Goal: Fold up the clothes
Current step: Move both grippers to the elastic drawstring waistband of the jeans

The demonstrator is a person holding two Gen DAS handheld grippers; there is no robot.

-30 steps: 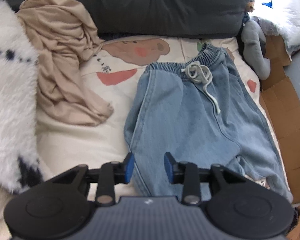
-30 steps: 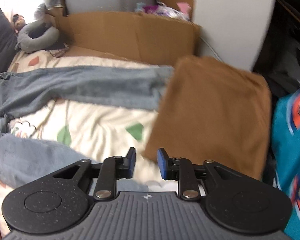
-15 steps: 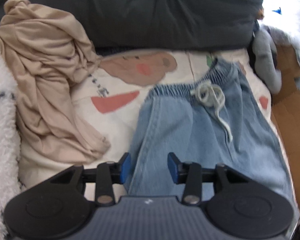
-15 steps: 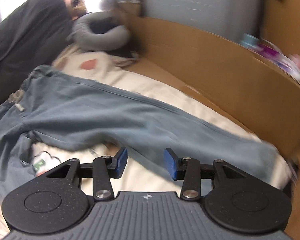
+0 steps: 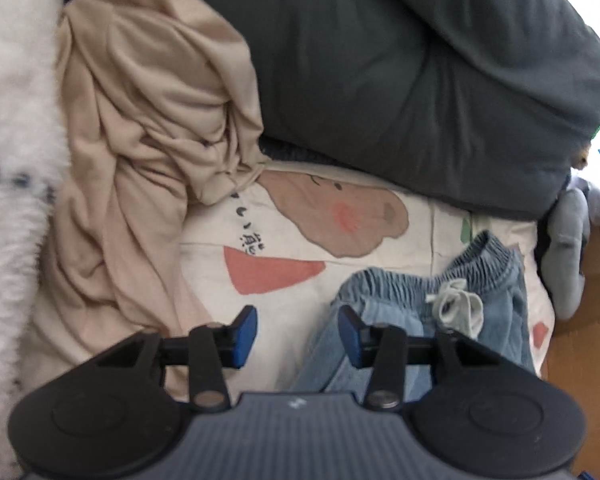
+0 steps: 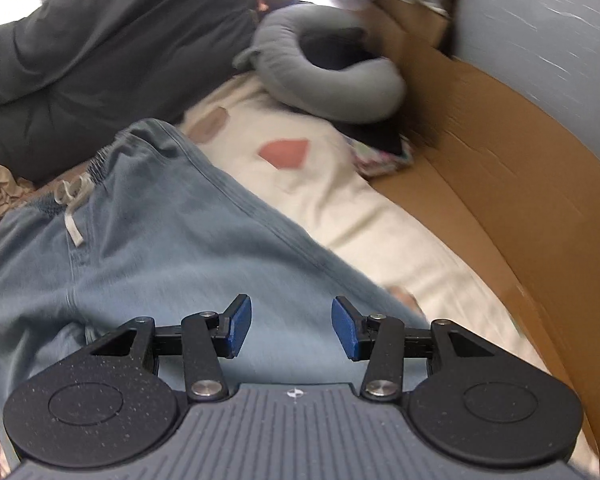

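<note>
The light-blue jeans are lying spread on the bed's printed sheet, waistband and drawstring pointing toward the dark pillow; no fold is showing across the part in view, and the legs are lying out of frame. The left gripper is hovering by the waistband's corner, fingers spread and pinching nothing, probably lining up a grasp; the right gripper is hanging over the hip, equally parted and empty; a crumpled beige garment is waiting beside.

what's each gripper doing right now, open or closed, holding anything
Left gripper: open, holding nothing, at the waistband corner of the light blue jeans.
Right gripper: open, holding nothing, over the jeans.
</note>
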